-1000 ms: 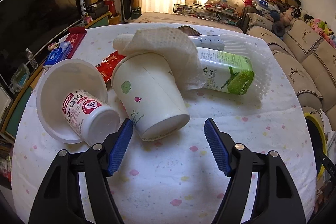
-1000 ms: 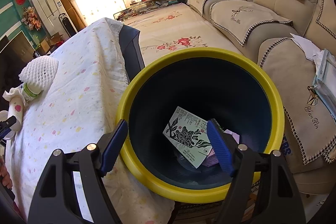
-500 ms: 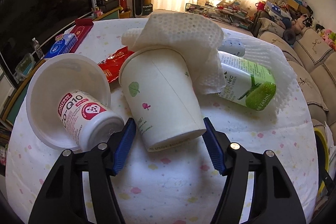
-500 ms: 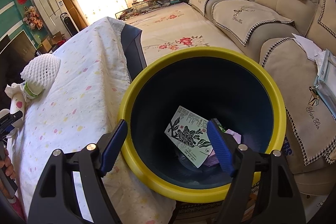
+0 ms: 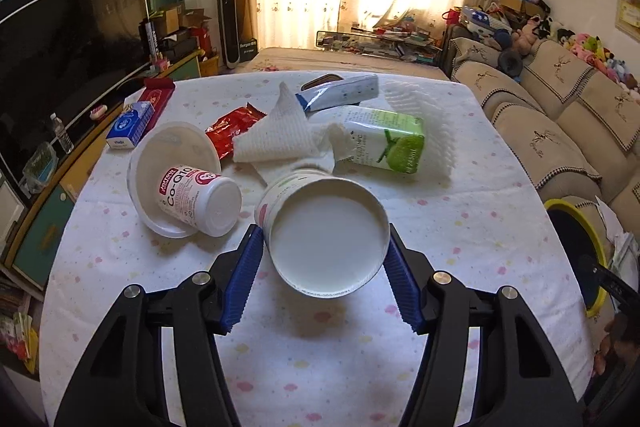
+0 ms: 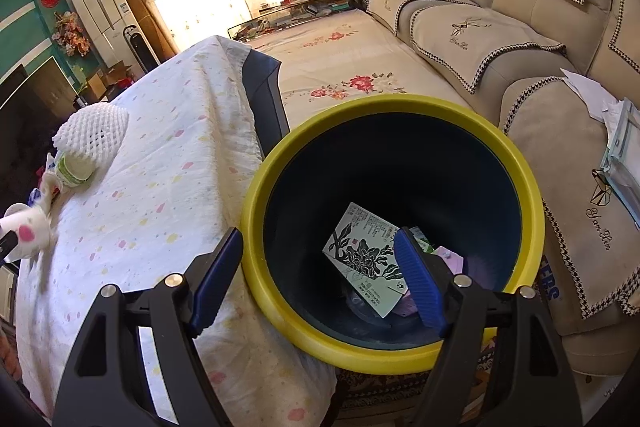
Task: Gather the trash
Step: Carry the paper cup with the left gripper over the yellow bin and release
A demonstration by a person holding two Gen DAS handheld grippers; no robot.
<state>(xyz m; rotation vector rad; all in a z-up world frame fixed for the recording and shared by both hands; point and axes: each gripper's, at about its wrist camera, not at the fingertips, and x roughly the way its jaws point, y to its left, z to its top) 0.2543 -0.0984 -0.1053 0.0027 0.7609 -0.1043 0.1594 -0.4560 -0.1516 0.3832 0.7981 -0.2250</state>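
Observation:
My left gripper point(image 5: 322, 241) is closing its jaws on a white paper cup point(image 5: 328, 247). Both blue pads press the cup's sides. The cup hangs above the table with its base turned toward the camera. In the right wrist view the same cup point(image 6: 26, 231) shows at the far left. My right gripper point(image 6: 320, 239) stands open and empty over the near rim of a yellow-rimmed dark bin point(image 6: 536, 195). A printed card point(image 6: 364, 259) and other scraps lie at the bin's bottom.
On the spotted tablecloth point(image 5: 460, 227) lie a Co-Q10 bottle point(image 5: 196, 201) in a white bowl point(image 5: 172, 143), a crumpled tissue point(image 5: 280, 139), a red wrapper point(image 5: 230, 127), a green carton point(image 5: 384, 143), a blue-white packet point(image 5: 344, 93) and foam netting point(image 5: 420, 115). The sofa point(image 6: 500, 39) lies beyond the bin.
The left gripper moved in around the paper cup, closed on it and lifted it with its base tipped toward the camera. The tissue slid off onto the table. The right gripper stayed put.

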